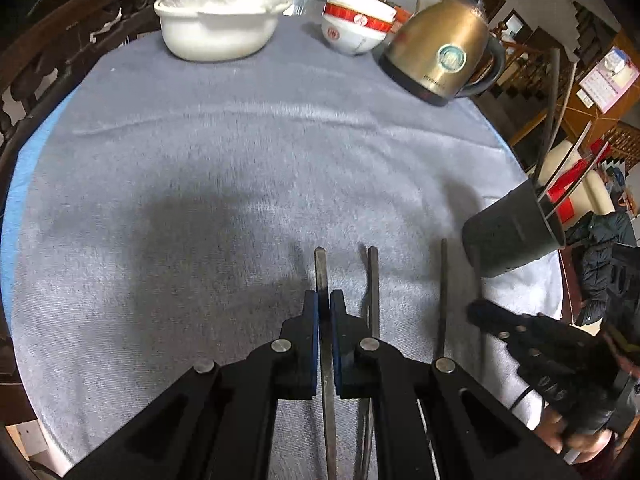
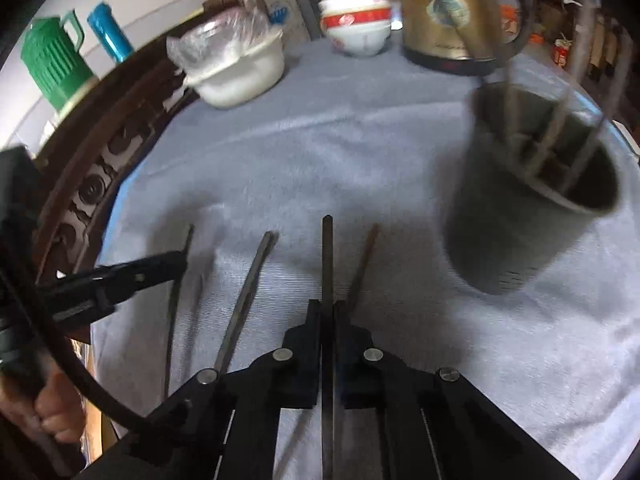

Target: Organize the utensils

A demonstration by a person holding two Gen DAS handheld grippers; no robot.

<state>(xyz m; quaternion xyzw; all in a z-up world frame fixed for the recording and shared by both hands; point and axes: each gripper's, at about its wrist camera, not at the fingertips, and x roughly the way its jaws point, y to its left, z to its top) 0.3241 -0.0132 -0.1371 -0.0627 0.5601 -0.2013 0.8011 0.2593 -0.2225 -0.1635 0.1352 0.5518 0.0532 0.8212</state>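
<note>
Several chopsticks point(image 2: 248, 300) lie side by side on the cloth point(image 1: 200, 200) at the near edge of the bench. To their right stands the utensil holder point(image 2: 520, 220), with more utensils in it. At the far side sit, left to right, a pot point(image 1: 218, 28), stacked bowls point(image 1: 356, 24) and a kettle point(image 1: 440, 48).

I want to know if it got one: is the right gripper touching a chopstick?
Touching. The right wrist view shows the right gripper shut on a chopstick.

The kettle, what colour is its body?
Gold kettle, with a black base; left wrist view shows it best.
</note>
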